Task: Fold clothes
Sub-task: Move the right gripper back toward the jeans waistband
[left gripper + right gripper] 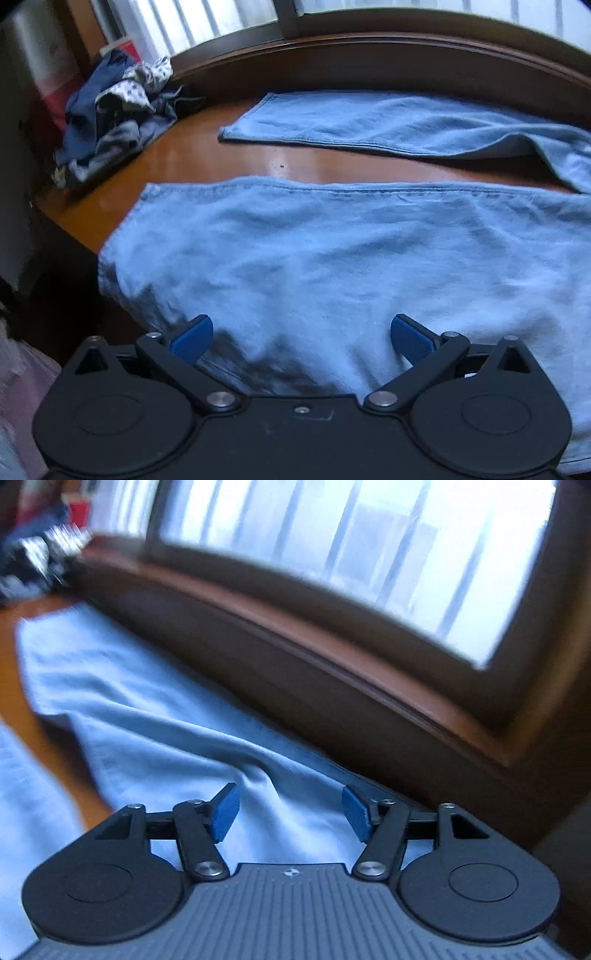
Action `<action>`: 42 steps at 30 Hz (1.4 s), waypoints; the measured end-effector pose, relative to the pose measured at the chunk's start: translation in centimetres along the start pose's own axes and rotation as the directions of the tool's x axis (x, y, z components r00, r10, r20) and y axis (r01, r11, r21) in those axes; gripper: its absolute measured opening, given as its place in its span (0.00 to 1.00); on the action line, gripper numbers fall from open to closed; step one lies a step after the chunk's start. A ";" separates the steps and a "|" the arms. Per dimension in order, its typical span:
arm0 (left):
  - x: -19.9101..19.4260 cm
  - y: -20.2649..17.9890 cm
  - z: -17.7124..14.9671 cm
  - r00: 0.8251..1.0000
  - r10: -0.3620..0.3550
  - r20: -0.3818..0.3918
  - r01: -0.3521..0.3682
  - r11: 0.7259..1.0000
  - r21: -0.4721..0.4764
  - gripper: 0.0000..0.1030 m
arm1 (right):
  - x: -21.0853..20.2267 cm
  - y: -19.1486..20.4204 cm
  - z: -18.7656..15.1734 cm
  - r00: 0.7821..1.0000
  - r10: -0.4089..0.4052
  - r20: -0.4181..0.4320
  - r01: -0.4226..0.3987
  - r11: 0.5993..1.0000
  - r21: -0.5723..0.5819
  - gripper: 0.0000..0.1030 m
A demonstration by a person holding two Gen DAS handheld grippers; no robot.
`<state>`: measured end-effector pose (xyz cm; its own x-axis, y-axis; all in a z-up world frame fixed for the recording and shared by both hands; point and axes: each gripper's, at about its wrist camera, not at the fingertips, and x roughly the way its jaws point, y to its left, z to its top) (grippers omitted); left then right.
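Light-blue trousers (332,258) spread flat on a wooden table (207,155), the far leg (369,118) lying along the window sill (369,62). Left gripper (301,334) and right gripper (291,814) both hover above the cloth, jaws spread, grasping nothing. The fabric looks soft, light and limp (likely to sag when lifted); hems and side seams offer the firmest hold. A heap of other clothes (110,118) lies at far left.

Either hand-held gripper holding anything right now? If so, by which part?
Nothing is held. The left hand-held gripper and the right hand-held gripper are both open above the light blue garment, gripping no fabric.
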<state>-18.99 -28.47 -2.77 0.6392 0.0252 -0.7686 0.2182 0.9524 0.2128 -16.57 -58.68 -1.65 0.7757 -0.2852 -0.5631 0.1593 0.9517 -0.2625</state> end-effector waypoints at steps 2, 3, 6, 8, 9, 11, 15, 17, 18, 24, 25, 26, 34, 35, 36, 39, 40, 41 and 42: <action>-0.1 0.5 -0.4 0.999 -0.039 -0.008 0.038 0.998 -0.048 1.00 | -4.2 -1.0 -1.8 0.999 0.025 0.031 -0.026 0.999 0.030 0.73; -0.1 0.6 -0.5 0.998 -0.062 -0.017 0.061 0.996 -0.063 1.00 | -5.7 -1.2 -2.9 0.998 0.061 0.027 -0.062 0.996 0.058 0.74; -0.4 0.6 -0.9 0.994 -0.105 -0.033 0.102 0.992 -0.071 1.00 | -8.6 -0.6 -6.3 0.981 0.191 0.012 -0.191 0.973 0.129 0.74; -0.7 0.2 -0.9 0.994 -0.106 -0.032 0.105 0.994 -0.044 1.00 | -9.4 0.9 -8.1 0.969 0.246 0.018 -0.247 0.960 0.134 0.73; -0.8 0.0 -0.9 0.994 -0.103 -0.027 0.102 0.994 -0.027 1.00 | -9.3 2.1 -8.6 0.964 0.264 0.026 -0.265 0.955 0.131 0.73; -0.9 -0.5 -0.5 0.996 -0.091 -0.025 0.091 0.996 -0.017 1.00 | -8.8 4.1 -9.3 0.953 0.300 0.036 -0.302 0.944 0.131 0.72; -1.2 -1.2 1.2 0.995 -0.105 -0.004 0.105 0.994 -0.027 1.00 | -7.8 7.0 -9.0 0.945 0.325 0.036 -0.327 0.939 0.110 0.71; -1.5 -1.8 2.5 0.995 -0.100 0.025 0.100 0.995 -0.010 1.00 | -7.2 7.7 -9.2 0.936 0.352 -0.031 -0.346 0.931 0.118 0.68; -1.4 -2.3 3.1 0.995 -0.090 0.032 0.090 0.996 0.003 1.00 | -6.8 8.1 -9.3 0.929 0.365 -0.066 -0.356 0.927 0.123 0.65; -0.3 -5.3 7.1 0.997 -0.031 0.072 0.026 0.997 0.076 1.00 | -10.6 4.7 -11.7 0.862 0.491 -0.126 -0.499 0.866 -0.042 0.63; -0.1 -5.8 7.7 0.997 -0.022 0.079 0.015 0.996 0.088 1.00 | -11.4 3.9 -12.2 0.850 0.508 -0.142 -0.519 0.852 -0.060 0.63; 0.1 -6.2 8.4 0.996 -0.013 0.087 0.004 0.995 0.100 1.00 | -12.0 3.2 -12.6 0.842 0.517 -0.151 -0.531 0.845 -0.068 0.63; 3.7 -10.1 15.3 0.979 0.105 0.176 -0.143 0.965 0.221 1.00 | -13.5 -0.9 -12.5 0.806 0.580 -0.117 -0.582 0.813 0.012 0.61; 4.7 -10.5 16.3 0.976 0.123 0.182 -0.165 0.957 0.237 1.00 | -13.8 -1.7 -11.9 0.809 0.585 -0.058 -0.583 0.811 0.046 0.61; 5.8 -10.7 17.2 0.974 0.136 0.181 -0.179 0.953 0.246 1.00 | -13.8 -2.3 -11.2 0.810 0.587 -0.008 -0.584 0.806 0.095 0.62; 9.3 -11.2 19.7 0.973 0.167 0.159 -0.205 0.943 0.261 1.00 | -13.1 -3.5 -9.3 0.807 0.579 0.117 -0.590 0.777 0.222 0.63; 10.5 -11.3 20.4 0.973 0.176 0.149 -0.210 0.943 0.258 1.00 | -12.4 -3.2 -8.8 0.810 0.574 0.123 -0.585 0.775 0.239 0.63; 11.6 -11.5 20.9 0.975 0.174 0.139 -0.205 0.945 0.254 1.00 | -11.4 -2.6 -8.5 0.816 0.566 0.112 -0.575 0.780 0.249 0.63; 12.8 -11.7 21.4 0.977 0.172 0.128 -0.200 0.947 0.251 1.00 | -10.4 -2.0 -8.1 0.823 0.559 0.100 -0.564 0.785 0.257 0.63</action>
<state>2.41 -45.78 -2.14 0.7563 0.1495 -0.6370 0.2640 0.8211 0.5061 -29.92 -58.53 -1.64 0.7883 0.3090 -0.5321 -0.1557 0.9368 0.3133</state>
